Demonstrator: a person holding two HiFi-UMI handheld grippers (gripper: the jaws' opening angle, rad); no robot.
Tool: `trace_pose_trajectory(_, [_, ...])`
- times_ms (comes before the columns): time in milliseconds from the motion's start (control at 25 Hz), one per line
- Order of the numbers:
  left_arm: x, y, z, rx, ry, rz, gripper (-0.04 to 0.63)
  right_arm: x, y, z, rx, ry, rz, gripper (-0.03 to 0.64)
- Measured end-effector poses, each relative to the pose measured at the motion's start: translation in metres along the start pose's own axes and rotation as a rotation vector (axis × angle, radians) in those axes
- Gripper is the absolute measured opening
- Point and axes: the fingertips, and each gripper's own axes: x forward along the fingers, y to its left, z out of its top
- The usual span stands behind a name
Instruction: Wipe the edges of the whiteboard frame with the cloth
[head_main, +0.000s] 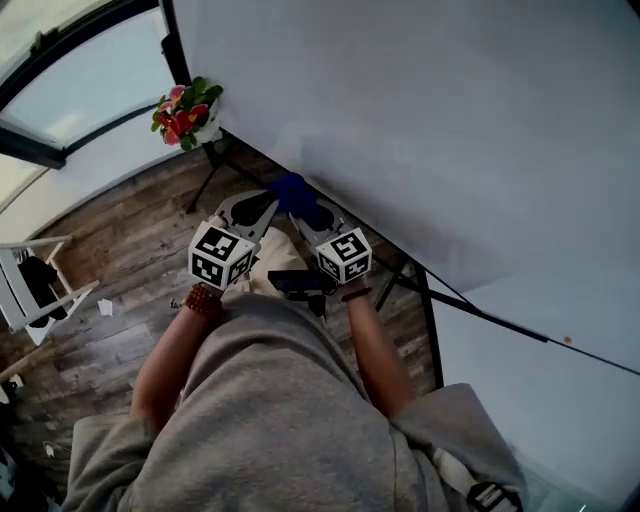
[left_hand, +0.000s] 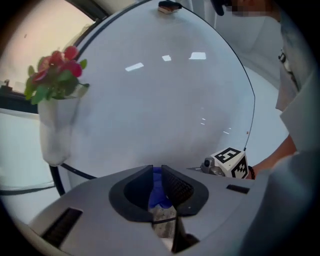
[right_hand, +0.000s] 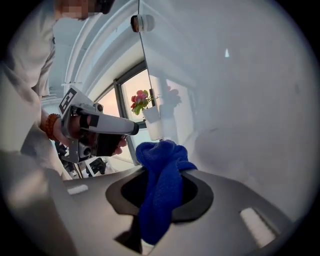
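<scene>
Seen from above, a person in a grey sweatshirt (head_main: 270, 400) holds two grippers side by side at the lower edge of a large whiteboard (head_main: 400, 120). The board's thin dark frame (head_main: 500, 322) runs diagonally down to the right.

A blue cloth (head_main: 293, 190) is bunched against that lower frame edge, just beyond the tips of both grippers.

The right gripper (head_main: 312, 215) has its jaws clamped on the cloth (right_hand: 160, 195). In the right gripper view, the cloth rises between the jaws and folds into a soft wad above them, close to the white board surface.

The left gripper (head_main: 268, 200) points at the same spot. In the left gripper view, its jaws are drawn near each other with only a narrow slot left. A strip of blue (left_hand: 157, 187) shows in that slot. I cannot tell whether the jaws pinch the cloth or it merely shows through the gap. The right gripper's marker cube (left_hand: 231, 162) appears just to the right.

A beaded bracelet (head_main: 203, 298) circles the left wrist.

A white vase (left_hand: 55, 135) of red and pink flowers (head_main: 183, 110) hangs near the board's left corner, above a wood-plank floor (head_main: 120, 270).
</scene>
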Motion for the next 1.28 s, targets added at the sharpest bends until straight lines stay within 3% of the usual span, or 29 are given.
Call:
trace_pose_trajectory(280, [0.044, -0.090, -0.035, 0.078, 0.117, -0.206, 0.058, -0.111, -0.027, -0.033, 0.124, -0.050, -0.232, 0.114])
trace_pose_trajectory(480, [0.070, -0.143, -0.050, 0.166, 0.170, -0.282, 0.058, -0.180, -0.031, -0.037, 0.125, -0.121, -0.291, 0.114])
trace_pose_trajectory(720, [0.091, -0.217, -0.039, 0.235, 0.083, -0.231, 0.058, -0.252, -0.038, -0.031, 0.141, -0.269, -0.263, 0.114])
trace_pose_trajectory(960, [0.086, -0.302, -0.036, 0.233, -0.028, -0.148, 0.058, -0.354, -0.029, -0.009, -0.054, -0.307, -0.182, 0.115])
trace_pose_trajectory(1280, [0.095, -0.406, -0.013, 0.333, -0.152, -0.171, 0.058, -0.492, -0.041, 0.029, -0.271, -0.363, -0.319, 0.115])
